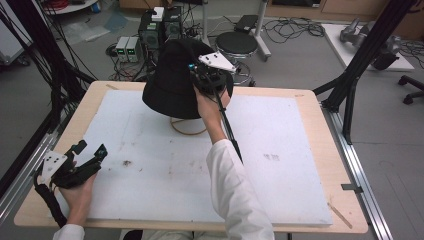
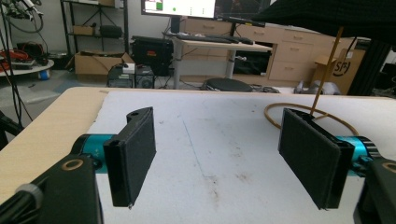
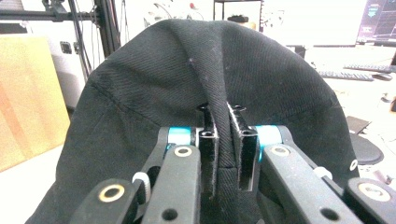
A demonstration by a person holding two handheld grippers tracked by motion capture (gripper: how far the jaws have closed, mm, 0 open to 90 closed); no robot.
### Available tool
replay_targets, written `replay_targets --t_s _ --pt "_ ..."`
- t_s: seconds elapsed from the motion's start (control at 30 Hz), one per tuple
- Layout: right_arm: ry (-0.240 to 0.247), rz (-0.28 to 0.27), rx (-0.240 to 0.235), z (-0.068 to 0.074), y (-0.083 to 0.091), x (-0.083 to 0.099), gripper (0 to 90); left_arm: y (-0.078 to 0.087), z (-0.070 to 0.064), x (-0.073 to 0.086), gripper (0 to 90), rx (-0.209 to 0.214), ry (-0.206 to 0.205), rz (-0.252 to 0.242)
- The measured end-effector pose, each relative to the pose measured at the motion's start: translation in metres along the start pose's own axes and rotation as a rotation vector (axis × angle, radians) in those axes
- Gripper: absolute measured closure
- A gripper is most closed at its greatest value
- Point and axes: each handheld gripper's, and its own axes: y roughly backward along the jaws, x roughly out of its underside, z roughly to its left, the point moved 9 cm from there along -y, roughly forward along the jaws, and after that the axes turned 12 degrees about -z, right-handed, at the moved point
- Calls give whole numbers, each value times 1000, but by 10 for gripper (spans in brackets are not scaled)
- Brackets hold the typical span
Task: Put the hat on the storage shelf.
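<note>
1. High view: the right claw [image 1: 212, 75] grips the black hat [image 1: 172, 80], held above the far middle of the bench [image 1: 310, 100], over a wooden stand [image 1: 187, 127]. The left claw [image 1: 90, 150] rests at the near left corner, well apart from the hat.
2. Left gripper view: its jaws are spread wide with nothing between; the stand's ring [image 2: 310, 119] lies ahead.
3. Right gripper view: its jaws are pressed on a fold of the hat [image 3: 140, 93].

The left gripper [image 2: 219, 161] holds its two black fingers [image 2: 133, 156] wide apart above the white mat [image 2: 210, 135] on the desk [image 2: 42, 135]. Beyond them a thin wooden stand [image 2: 327, 70], ringed at its base, carries what looks like a black hat [image 2: 336, 16].
</note>
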Motion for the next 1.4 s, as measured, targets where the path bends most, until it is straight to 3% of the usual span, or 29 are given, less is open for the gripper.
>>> replay_targets --t_s 0.13,0.17,0.27,0.33,0.47,0.93,1.13,1.4 --pt "16 10 -10 3 0 1 814 0 1 0 278 -3 3 -1" --pt "14 8 -24 5 0 1 711 1 1 0 277 -2 5 -1" --pt "47 -10 -15 7 1 -2 548 1 1 0 277 -5 8 -2" --pt "84 -18 -2 8 3 -4 491 1 2 0 277 -5 8 -2" --pt "65 -32 -1 6 7 -10 419 1 2 -1 277 -6 10 -3" --pt "14 -18 61 -24 26 -21 299 0 -1 0 278 0 0 -2" --pt "20 -53 69 -37 54 -27 269 -1 -1 0 278 1 0 1" --pt "0 -108 69 -56 76 -44 231 -2 -5 0 277 8 -6 3"
